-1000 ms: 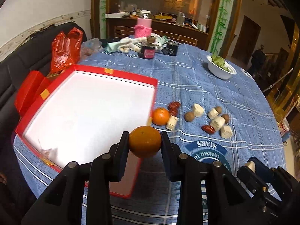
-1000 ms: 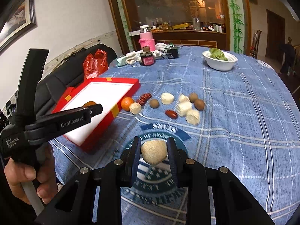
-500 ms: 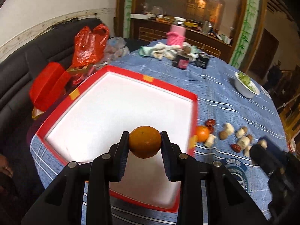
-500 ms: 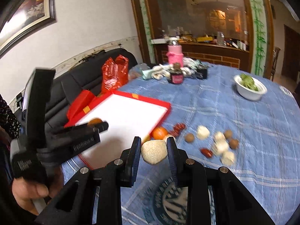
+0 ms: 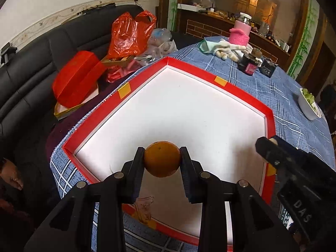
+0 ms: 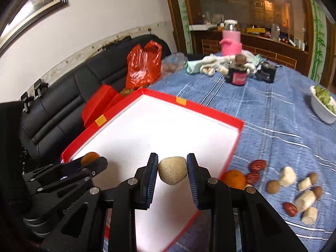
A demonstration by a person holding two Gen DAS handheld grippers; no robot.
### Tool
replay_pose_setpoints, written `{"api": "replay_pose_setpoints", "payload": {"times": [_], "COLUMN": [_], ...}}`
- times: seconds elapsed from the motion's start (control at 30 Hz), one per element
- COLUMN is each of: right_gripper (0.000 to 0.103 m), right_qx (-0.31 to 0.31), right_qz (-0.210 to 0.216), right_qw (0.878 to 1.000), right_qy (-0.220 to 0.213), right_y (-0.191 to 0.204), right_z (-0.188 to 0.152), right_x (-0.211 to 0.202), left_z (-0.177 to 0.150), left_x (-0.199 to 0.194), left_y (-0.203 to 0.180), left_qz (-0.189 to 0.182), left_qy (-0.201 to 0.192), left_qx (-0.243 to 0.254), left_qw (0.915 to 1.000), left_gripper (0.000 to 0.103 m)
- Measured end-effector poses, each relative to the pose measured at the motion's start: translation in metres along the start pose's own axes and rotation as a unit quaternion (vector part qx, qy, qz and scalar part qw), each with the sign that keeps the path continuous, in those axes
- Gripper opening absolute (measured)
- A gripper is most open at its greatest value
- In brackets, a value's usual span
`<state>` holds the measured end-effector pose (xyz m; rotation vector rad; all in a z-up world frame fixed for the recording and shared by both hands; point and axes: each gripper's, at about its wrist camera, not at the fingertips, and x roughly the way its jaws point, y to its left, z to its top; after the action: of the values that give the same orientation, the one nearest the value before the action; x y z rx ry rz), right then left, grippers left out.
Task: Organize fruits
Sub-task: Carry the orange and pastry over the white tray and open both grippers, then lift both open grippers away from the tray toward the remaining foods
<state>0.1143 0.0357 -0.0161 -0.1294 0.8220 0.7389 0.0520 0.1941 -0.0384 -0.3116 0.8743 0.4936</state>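
My left gripper [image 5: 162,161] is shut on an orange [image 5: 162,159] and hangs over the near part of the red-rimmed white tray [image 5: 239,88]. My right gripper [image 6: 172,173] is shut on a pale speckled chunk of fruit [image 6: 172,170] above the tray [image 6: 210,108], toward its near right side. In the right wrist view the left gripper [image 6: 92,163] shows at lower left with the orange [image 6: 90,157] peeking out. The right gripper [image 5: 271,147] enters the left wrist view at the tray's right rim. Loose fruit lies right of the tray: another orange [image 6: 234,179], red dates [image 6: 257,164], brown round fruits [image 6: 273,187] and pale chunks [image 6: 305,198].
A blue checked cloth [image 6: 273,109] covers the round table. At the back stand a dark jar [image 6: 237,73], a pink container [image 6: 231,42] and crumpled cloths [image 6: 212,65]. A white bowl of greens [image 6: 323,105] sits at far right. A black sofa [image 5: 31,63] with red bags [image 5: 128,35] lies left.
Both grippers have travelled left from the bare tablecloth to over the tray, still gripping their fruit. The loose fruit has slid toward the right edge of both views.
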Motion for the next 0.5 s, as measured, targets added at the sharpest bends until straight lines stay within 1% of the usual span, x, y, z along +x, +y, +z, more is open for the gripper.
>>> {"api": "replay_pose_setpoints", "payload": {"times": [0.17,0.23,0.27,0.3,0.33,0.37,0.4,0.43,0.5], "right_gripper": [0.028,0.029,0.031,0.031,0.033,0.044,0.05,0.06,0.062], "right_qx": [0.007,0.008,0.008,0.006,0.003,0.003,0.005,0.005,0.007], "right_qz": [0.002,0.003,0.003,0.004,0.001,0.001,0.006,0.008,0.007], "right_qw": [1.0,0.999,0.999,0.998,0.998,0.998,0.998,0.998,0.999], "right_qy": [0.022,0.037,0.047,0.055,0.059,0.061,0.059,0.056,0.044], "right_y": [-0.002,-0.002,-0.002,-0.001,0.0,0.0,0.0,0.0,-0.004], "right_z": [-0.001,-0.002,-0.003,-0.004,-0.005,-0.006,-0.008,-0.009,-0.01], "right_x": [0.017,0.023,0.027,0.03,0.032,0.033,0.031,0.029,0.018], "left_z": [-0.001,-0.002,-0.002,-0.004,-0.005,-0.005,-0.006,-0.006,-0.006], "left_x": [0.005,0.011,0.014,0.017,0.018,0.017,0.016,0.014,0.009], "left_y": [0.0,-0.001,0.0,0.001,0.001,0.0,-0.001,-0.002,-0.003], "left_qz": [0.008,0.012,0.014,0.02,0.022,0.03,0.043,0.054,0.051], "left_qy": [0.008,0.03,0.04,0.049,0.052,0.052,0.054,0.054,0.045], "left_qx": [0.004,0.005,0.003,0.001,0.0,0.003,0.006,0.008,0.006], "left_qw": [0.9999,0.9995,0.9991,0.9986,0.9984,0.9982,0.9976,0.9971,0.9977], "left_gripper": [0.031,0.031,0.031,0.033,0.038,0.044,0.059,0.07,0.072]}}
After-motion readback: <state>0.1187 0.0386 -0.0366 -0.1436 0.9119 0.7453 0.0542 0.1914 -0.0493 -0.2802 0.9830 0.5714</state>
